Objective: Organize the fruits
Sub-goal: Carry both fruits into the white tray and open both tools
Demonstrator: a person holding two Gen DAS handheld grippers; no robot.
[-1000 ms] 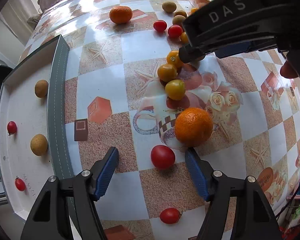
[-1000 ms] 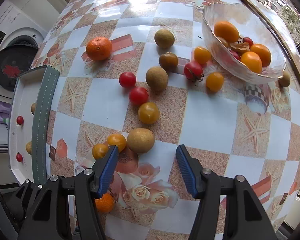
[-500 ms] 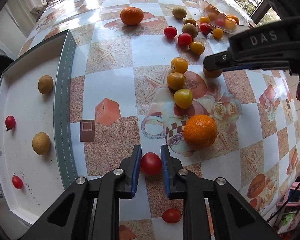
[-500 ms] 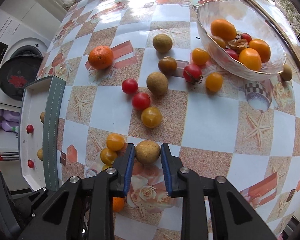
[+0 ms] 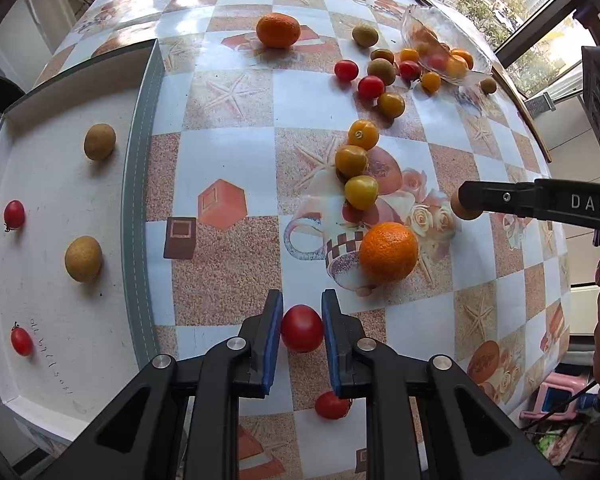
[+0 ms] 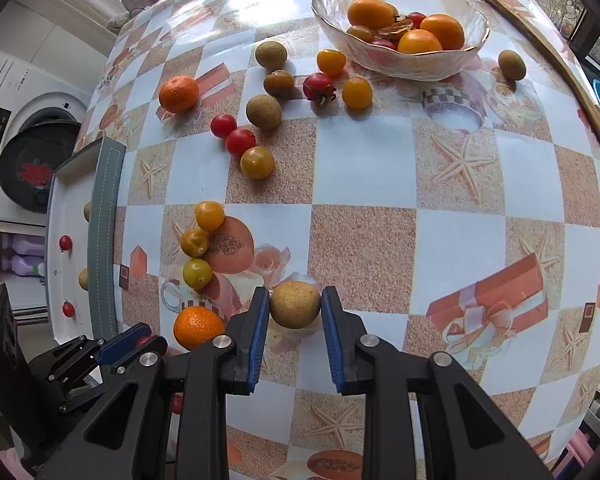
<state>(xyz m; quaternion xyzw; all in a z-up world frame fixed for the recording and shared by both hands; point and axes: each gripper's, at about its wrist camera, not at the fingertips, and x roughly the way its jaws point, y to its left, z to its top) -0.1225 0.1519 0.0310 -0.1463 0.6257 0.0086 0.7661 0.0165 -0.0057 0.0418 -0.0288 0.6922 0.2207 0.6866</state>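
My left gripper (image 5: 302, 334) is shut on a red cherry tomato (image 5: 302, 328) and holds it above the patterned table. My right gripper (image 6: 295, 306) is shut on a round tan longan (image 6: 295, 304), also lifted; it shows from the side in the left wrist view (image 5: 466, 208). A white tray (image 5: 44, 280) at the left holds two longans (image 5: 83, 258) and three red tomatoes (image 5: 13, 214). A glass bowl (image 6: 456, 62) at the back right holds oranges and small fruits. Loose tomatoes, longans and two oranges (image 5: 388, 252) lie on the table.
Three yellow-orange tomatoes (image 5: 360, 160) lie in a line mid-table. A red tomato (image 5: 331, 405) lies under my left gripper near the front edge. A washing machine (image 6: 28, 152) stands beyond the tray. The table edge runs along the right.
Both grippers went from open to shut on their fruit. Over the last half second both have lifted and pulled back, the left with the tomato, the right with the longan.
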